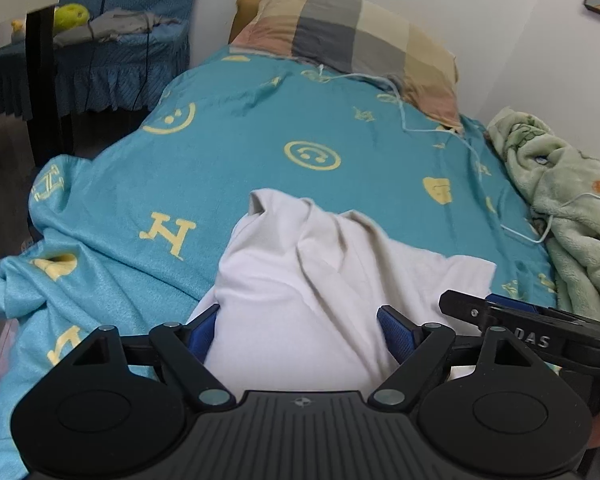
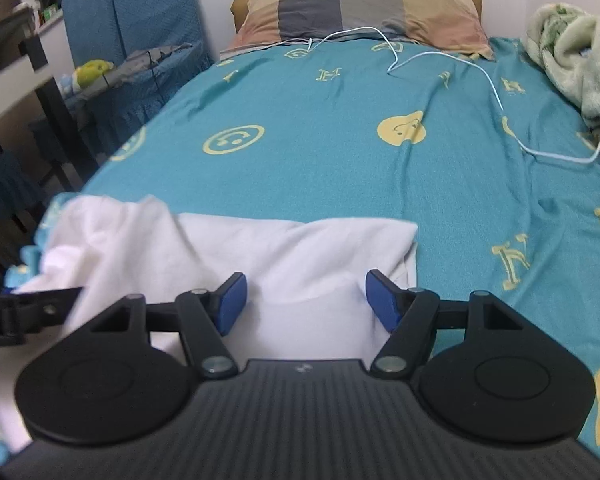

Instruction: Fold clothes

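- My left gripper (image 1: 298, 330): fingers spread, white garment (image 1: 320, 280) between them.
- My right gripper (image 2: 302, 300): fingers spread over the garment's folded edge.
- Garment lies on bed (image 2: 320, 160).

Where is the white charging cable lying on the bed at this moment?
In the right wrist view, the white cable runs over the teal bedsheet from below the checked pillow toward the right side, ending beside the green blanket.

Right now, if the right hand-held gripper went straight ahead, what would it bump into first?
Probably the white cloth: it lies right between the open fingers of the right hand-held gripper. Beyond it is only the teal bedsheet, then the pillow.
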Motion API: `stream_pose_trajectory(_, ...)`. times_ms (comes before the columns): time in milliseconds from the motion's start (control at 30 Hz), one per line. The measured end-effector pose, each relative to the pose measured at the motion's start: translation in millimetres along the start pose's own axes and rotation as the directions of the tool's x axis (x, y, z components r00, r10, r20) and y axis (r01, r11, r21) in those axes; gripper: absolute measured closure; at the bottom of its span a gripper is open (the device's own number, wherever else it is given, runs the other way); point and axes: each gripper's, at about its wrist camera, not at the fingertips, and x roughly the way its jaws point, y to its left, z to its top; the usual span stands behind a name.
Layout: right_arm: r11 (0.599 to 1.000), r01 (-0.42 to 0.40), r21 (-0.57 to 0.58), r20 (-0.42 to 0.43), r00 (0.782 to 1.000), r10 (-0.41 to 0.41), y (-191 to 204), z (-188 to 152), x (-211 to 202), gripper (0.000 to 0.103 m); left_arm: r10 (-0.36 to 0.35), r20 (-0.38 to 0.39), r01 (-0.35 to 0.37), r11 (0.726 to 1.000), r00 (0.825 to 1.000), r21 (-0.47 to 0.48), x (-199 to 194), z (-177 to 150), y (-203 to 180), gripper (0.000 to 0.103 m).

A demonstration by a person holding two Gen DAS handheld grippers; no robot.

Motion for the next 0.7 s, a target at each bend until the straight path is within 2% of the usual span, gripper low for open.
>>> stream_pose_trajectory(233,1.000,-0.005,-0.026,0.022,1.000,0.005,8,-9,-49,0.036,0.013,0.040,-0.015,0.998,0.999,0.054,-39,-12,-19,0.020)
stream_pose_trajectory(433,1.000,-0.010,-0.006,-0.020,1.000,0.009,3,-27,-39,0.036,0.045,0.027,-0.047,0.992,0.999,0.114,-40,-26,-29,0.019)
stream_pose_trajectory(600,1.000,0.003,-0.021,-0.024,1.000,-0.004,7,-40,-25,0.035,0.060,-0.014,-0.058,0.991,0.998,0.121,-20,-33,-25,0.018)
stream_pose_trajectory(700,1.000,0.009,-0.026,-0.032,0.999,-0.010,9,-36,-24,0.034,0.051,-0.014,-0.049,0.993,0.999,0.104,-23,-33,-22,0.018)
